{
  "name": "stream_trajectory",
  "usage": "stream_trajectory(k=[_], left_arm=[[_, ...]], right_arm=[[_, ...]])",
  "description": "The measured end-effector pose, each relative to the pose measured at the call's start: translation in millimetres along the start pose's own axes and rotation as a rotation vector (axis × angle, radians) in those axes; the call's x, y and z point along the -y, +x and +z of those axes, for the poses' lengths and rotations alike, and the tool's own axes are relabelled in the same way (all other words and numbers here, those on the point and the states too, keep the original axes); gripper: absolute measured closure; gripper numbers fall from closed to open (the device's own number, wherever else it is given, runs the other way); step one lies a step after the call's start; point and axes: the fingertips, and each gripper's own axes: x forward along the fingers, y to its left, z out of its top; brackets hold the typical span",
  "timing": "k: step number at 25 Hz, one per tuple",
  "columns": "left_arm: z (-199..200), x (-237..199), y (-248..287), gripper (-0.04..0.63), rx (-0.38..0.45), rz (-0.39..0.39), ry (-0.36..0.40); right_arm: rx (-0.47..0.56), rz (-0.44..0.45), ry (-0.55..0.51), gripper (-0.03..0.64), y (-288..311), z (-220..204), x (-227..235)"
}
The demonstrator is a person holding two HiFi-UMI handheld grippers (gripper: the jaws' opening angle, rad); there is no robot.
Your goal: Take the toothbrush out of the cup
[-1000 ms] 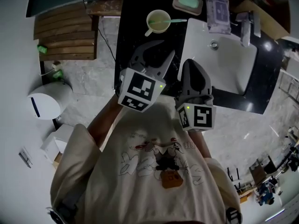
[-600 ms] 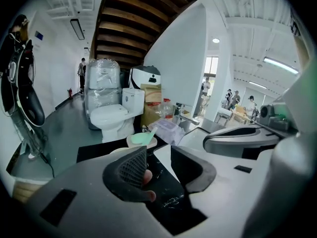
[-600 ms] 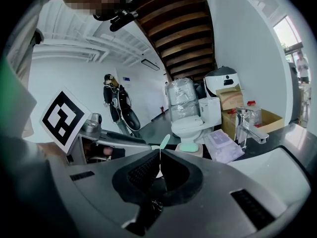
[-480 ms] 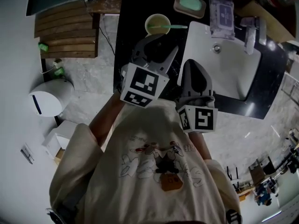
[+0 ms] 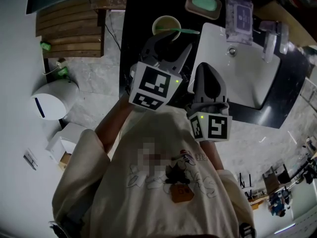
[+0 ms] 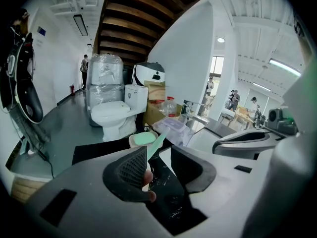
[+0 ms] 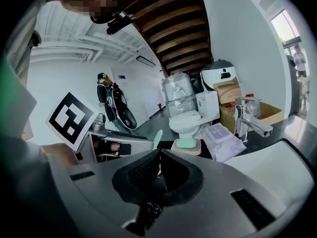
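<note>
A cream cup [image 5: 167,25] stands on the dark counter [image 5: 136,29] left of the sink, with a green toothbrush [image 5: 187,31] leaning out of it to the right. My left gripper [image 5: 173,42] is open just short of the cup. In the left gripper view the toothbrush [image 6: 157,143] rises between the spread jaws of this gripper [image 6: 159,153], untouched by the pads, and the cup is mostly hidden behind the left finger. My right gripper [image 5: 204,67] is shut on nothing, over the sink's near left corner. Its own view shows the shut jaws [image 7: 157,155] and the toothbrush [image 7: 156,139] beyond.
A soap dish with green soap [image 5: 203,4] and a wipes pack [image 5: 239,14] lie behind the white sink [image 5: 247,78], with the faucet [image 5: 271,33] to its right. A wooden bench [image 5: 69,31] and a white bin [image 5: 52,100] stand on the floor at left. A toilet [image 6: 114,114] stands beyond the counter.
The left gripper has moved forward toward the cup and its jaws have spread wider. The right gripper has edged forward slightly and stays shut.
</note>
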Motion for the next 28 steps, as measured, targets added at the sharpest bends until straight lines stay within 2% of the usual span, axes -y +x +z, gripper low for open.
stream_trajectory(k=[9, 18, 24, 28], left_arm=[[-5, -5, 15, 0.434, -0.039, -0.015, 0.018], [-4, -12, 26, 0.466, -0.097, -0.013, 0.161], [-8, -9, 32, 0.480, -0.127, -0.043, 0.255], [-7, -13, 34, 0.503, -0.135, -0.037, 0.268]], right_arm=[[-0.013, 0.003, 0.033, 0.598, 11, -4, 4], [-0.019, -0.002, 0.061, 0.598, 18, -7, 11], [-0.022, -0.008, 0.072, 0.597, 19, -10, 14], [-0.020, -0.010, 0.074, 0.598, 20, -9, 15]])
